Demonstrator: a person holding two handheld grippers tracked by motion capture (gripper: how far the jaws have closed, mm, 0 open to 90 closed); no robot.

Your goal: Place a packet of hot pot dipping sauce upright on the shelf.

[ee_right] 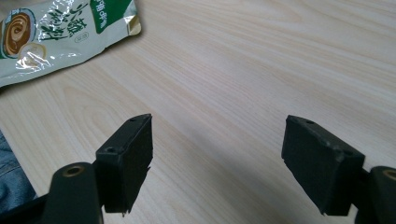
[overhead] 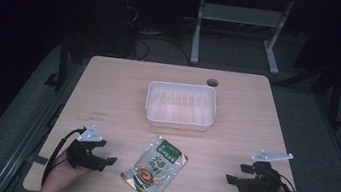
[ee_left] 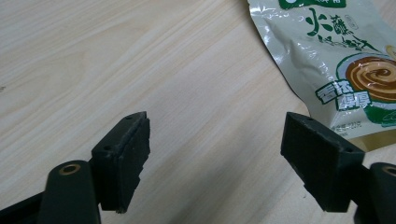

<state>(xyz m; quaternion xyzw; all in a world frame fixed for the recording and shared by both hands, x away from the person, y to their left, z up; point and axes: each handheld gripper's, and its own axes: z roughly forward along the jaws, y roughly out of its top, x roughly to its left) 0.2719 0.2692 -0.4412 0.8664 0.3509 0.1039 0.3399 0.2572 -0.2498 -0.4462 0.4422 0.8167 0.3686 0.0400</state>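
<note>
A glossy green and cream food pouch (overhead: 154,168) lies flat near the table's front edge, between my two hands. My left gripper (overhead: 108,161) rests to its left, open, jaws wide apart with bare wood between them. In the left gripper view the pouch (ee_left: 336,60) sits ahead to the upper right, apart from the open gripper (ee_left: 217,161). My right gripper (overhead: 231,179) is open to the right of the pouch. In the right gripper view the pouch (ee_right: 56,32) lies at the upper left, well clear of the gripper (ee_right: 219,163).
A shallow translucent white tray (overhead: 178,122) stands at the table's middle, beyond the pouch, with nothing in it. A dark round cable hole (overhead: 212,82) sits near the far edge. Desk legs and cables stand on the dark floor behind.
</note>
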